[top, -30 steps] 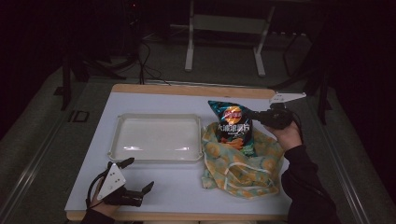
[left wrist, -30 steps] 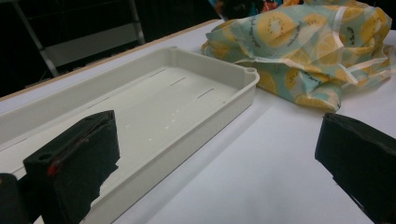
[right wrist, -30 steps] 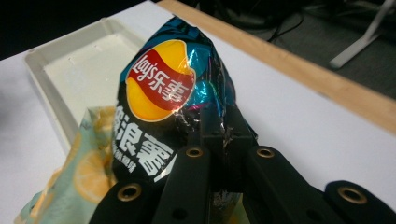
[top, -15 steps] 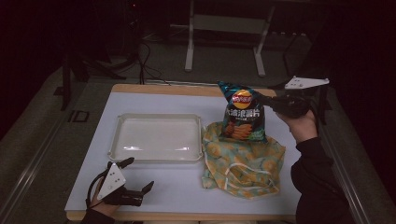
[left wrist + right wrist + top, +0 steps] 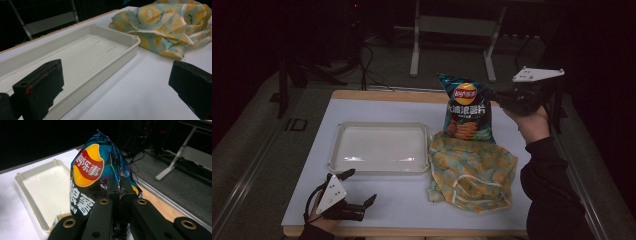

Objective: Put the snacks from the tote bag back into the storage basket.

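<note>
Chip bag (image 5: 466,109): held upright, clamped at edge by right gripper (image 5: 490,95), jaws closed on it; suspended above patterned cloth (image 5: 472,170), right of tray (image 5: 379,148). Left gripper (image 5: 361,187): jaws spread wide, nothing held, positioned near tray's front edge.

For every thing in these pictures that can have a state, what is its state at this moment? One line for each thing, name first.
Chip bag: sealed, upright, held in the air above the cloth.
Right tool: shut on the chip bag's edge.
Left tool: open, nothing between the jaws, low over the table.
Tray: empty, flat on the table.
Fruit-print cloth: crumpled, lying beside the tray.
</note>
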A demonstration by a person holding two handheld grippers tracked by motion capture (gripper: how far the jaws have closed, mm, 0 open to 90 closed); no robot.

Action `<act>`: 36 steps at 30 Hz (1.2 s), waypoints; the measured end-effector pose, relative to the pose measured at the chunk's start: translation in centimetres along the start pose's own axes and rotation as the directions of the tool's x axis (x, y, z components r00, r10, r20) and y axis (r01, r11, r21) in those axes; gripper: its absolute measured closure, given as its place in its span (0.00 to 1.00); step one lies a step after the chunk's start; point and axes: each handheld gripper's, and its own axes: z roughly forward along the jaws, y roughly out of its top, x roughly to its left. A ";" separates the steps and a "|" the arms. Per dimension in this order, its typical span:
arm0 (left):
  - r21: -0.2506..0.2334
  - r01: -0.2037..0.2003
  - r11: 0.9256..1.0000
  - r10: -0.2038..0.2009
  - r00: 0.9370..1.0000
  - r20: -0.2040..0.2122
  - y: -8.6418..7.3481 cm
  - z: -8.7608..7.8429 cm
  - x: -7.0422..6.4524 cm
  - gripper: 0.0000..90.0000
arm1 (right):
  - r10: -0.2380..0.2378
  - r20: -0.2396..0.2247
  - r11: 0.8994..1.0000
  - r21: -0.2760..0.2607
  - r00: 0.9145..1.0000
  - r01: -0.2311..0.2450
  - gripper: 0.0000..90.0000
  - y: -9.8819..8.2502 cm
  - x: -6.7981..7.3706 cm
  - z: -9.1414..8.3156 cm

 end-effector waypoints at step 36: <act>0.000 -0.003 1.000 0.003 1.000 0.006 0.0 -0.2 0.0 0.00 | -0.068 -0.203 0.994 -0.092 0.977 0.050 1.00 4.5 8.9 10.1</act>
